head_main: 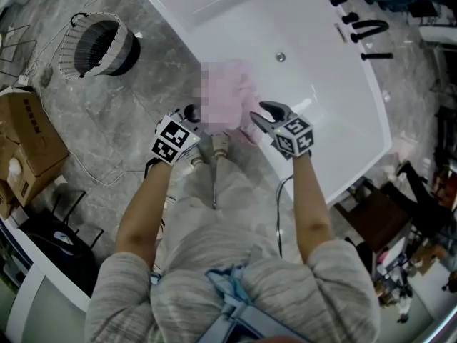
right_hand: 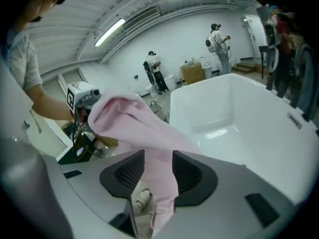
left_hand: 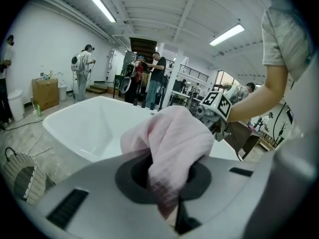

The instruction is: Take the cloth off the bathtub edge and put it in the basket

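The pink cloth (head_main: 239, 95) is bunched up above the near edge of the white bathtub (head_main: 335, 120), between both grippers. My left gripper (head_main: 194, 114) is shut on one end of it; in the left gripper view the cloth (left_hand: 172, 143) bulges out of the closed jaws. My right gripper (head_main: 263, 117) stands with its jaws apart, and the cloth (right_hand: 149, 133) hangs loosely through the gap between them. The wicker basket (head_main: 96, 45) stands on the marble floor, to the upper left in the head view and well apart from both grippers.
A cardboard box (head_main: 25, 145) and a thin cable lie on the floor at the left. Black tap fittings (head_main: 368, 31) sit on the tub's far rim. Dark furniture crowds the right side. Several people stand far off in the gripper views.
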The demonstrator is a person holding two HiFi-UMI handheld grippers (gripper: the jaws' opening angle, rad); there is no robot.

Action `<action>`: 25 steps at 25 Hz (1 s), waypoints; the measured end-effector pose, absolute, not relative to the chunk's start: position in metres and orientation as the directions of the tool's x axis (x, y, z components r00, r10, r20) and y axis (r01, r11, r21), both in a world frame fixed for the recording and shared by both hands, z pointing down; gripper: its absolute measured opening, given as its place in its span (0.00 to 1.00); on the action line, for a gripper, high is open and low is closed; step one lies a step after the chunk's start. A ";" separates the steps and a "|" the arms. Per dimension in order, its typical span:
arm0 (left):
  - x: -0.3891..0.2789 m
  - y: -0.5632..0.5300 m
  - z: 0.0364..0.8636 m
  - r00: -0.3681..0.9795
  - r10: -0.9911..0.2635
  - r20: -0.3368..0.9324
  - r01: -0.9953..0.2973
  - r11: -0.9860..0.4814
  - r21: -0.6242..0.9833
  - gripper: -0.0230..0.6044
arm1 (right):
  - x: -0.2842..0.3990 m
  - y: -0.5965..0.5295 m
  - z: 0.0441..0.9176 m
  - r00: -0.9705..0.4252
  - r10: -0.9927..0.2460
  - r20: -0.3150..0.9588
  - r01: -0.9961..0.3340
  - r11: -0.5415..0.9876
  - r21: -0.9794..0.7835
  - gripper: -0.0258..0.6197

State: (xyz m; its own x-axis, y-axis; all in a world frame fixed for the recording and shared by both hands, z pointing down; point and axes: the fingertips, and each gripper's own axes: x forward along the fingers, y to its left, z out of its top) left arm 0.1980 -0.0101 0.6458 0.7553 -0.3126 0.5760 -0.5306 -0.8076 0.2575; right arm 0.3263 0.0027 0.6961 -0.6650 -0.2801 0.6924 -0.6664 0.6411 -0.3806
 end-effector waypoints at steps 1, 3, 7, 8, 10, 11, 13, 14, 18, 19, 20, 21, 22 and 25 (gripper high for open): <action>0.195 -0.010 0.642 0.755 -0.315 0.575 -0.530 -0.809 0.253 0.09 | 0.330 0.005 0.704 -0.638 -0.273 0.720 -0.674 0.650 -0.350 0.27; 0.190 -0.009 0.633 0.757 -0.318 0.571 -0.527 -0.813 0.248 0.09 | 0.336 0.009 0.717 -0.597 -0.254 0.761 -0.682 0.660 -0.316 0.27; 0.180 -0.003 0.614 0.768 -0.311 0.560 -0.509 -0.828 0.237 0.09 | 0.348 0.009 0.741 -0.545 -0.244 0.802 -0.719 0.627 -0.298 0.27; 0.178 -0.003 0.608 0.773 -0.311 0.553 -0.502 -0.832 0.235 0.09 | 0.350 0.007 0.746 -0.533 -0.251 0.808 -0.728 0.622 -0.287 0.27; 0.173 0.001 0.598 0.783 -0.308 0.541 -0.494 -0.835 0.240 0.09 | 0.351 0.002 0.756 -0.499 -0.254 0.829 -0.730 0.638 -0.244 0.27; 0.170 0.004 0.594 0.786 -0.304 0.538 -0.492 -0.835 0.247 0.09 | 0.349 0.001 0.760 -0.480 -0.247 0.842 -0.723 0.655 -0.220 0.27; 0.165 0.009 0.585 0.791 -0.301 0.533 -0.491 -0.832 0.258 0.09 | 0.342 -0.002 0.763 -0.446 -0.226 0.866 -0.699 0.693 -0.179 0.27; 0.162 0.011 0.579 0.793 -0.304 0.528 -0.491 -0.831 0.260 0.09 | 0.338 -0.004 0.765 -0.431 -0.221 0.875 -0.686 0.710 -0.159 0.27; 0.152 0.015 0.550 0.805 -0.319 0.500 -0.494 -0.827 0.268 0.09 | 0.328 -0.016 0.778 -0.389 -0.215 0.896 -0.659 0.744 -0.108 0.27; 0.150 0.015 0.541 0.810 -0.324 0.489 -0.493 -0.828 0.267 0.09 | 0.325 -0.018 0.781 -0.380 -0.214 0.900 -0.658 0.747 -0.100 0.27; 0.148 0.015 0.532 0.815 -0.329 0.477 -0.491 -0.830 0.266 0.09 | 0.322 -0.020 0.786 -0.371 -0.214 0.904 -0.658 0.747 -0.093 0.27; 0.147 0.014 0.524 0.820 -0.334 0.465 -0.489 -0.831 0.266 0.09 | 0.320 -0.022 0.790 -0.362 -0.215 0.907 -0.660 0.746 -0.087 0.27; 0.146 0.014 0.516 0.825 -0.339 0.453 -0.490 -0.829 0.271 0.09 | 0.317 -0.024 0.794 -0.354 -0.214 0.910 -0.662 0.745 -0.082 0.27; 0.144 0.015 0.497 0.839 -0.348 0.418 -0.487 -0.823 0.293 0.09 | 0.311 -0.028 0.804 -0.335 -0.209 0.919 -0.655 0.752 -0.068 0.27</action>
